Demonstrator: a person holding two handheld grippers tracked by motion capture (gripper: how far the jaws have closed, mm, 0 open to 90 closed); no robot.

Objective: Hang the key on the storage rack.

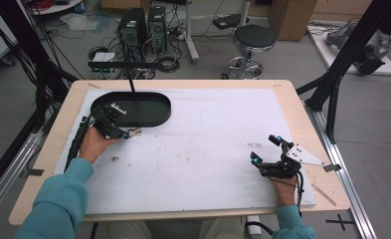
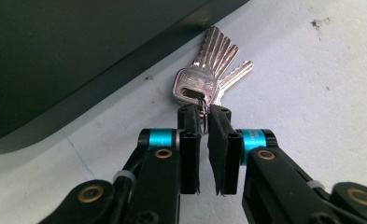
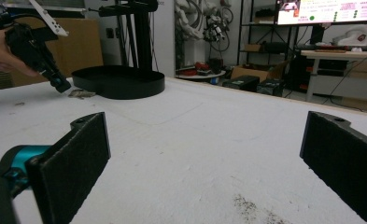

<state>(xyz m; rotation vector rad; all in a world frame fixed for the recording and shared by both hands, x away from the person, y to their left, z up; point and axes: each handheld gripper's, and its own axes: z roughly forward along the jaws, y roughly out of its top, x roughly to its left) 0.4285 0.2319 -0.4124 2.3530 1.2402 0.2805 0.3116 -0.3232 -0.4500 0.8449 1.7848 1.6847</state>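
Observation:
A bunch of silver keys (image 2: 209, 74) lies on the white table mat, just beside the rim of the black oval tray (image 2: 78, 46). My left gripper (image 2: 203, 119) is shut on the key ring, which is pinched between its fingertips. From above, the left gripper (image 1: 126, 134) is at the tray's near edge with the keys (image 1: 135, 132) at its tip. My right gripper (image 1: 266, 148) rests on the mat at the near right, jaws wide open with nothing between them. The right gripper view looks between its own pads (image 3: 78, 158) to the left gripper (image 3: 59, 86), keys (image 3: 81, 93) and tray (image 3: 118, 81).
The black tray (image 1: 155, 117) sits at the mat's far left, with a small white item (image 1: 118, 108) inside and a black pole (image 1: 131, 84) rising from it. Dark specks mark the mat (image 1: 193, 159). A stool (image 1: 252, 40) and computer towers (image 1: 143, 25) stand beyond the table.

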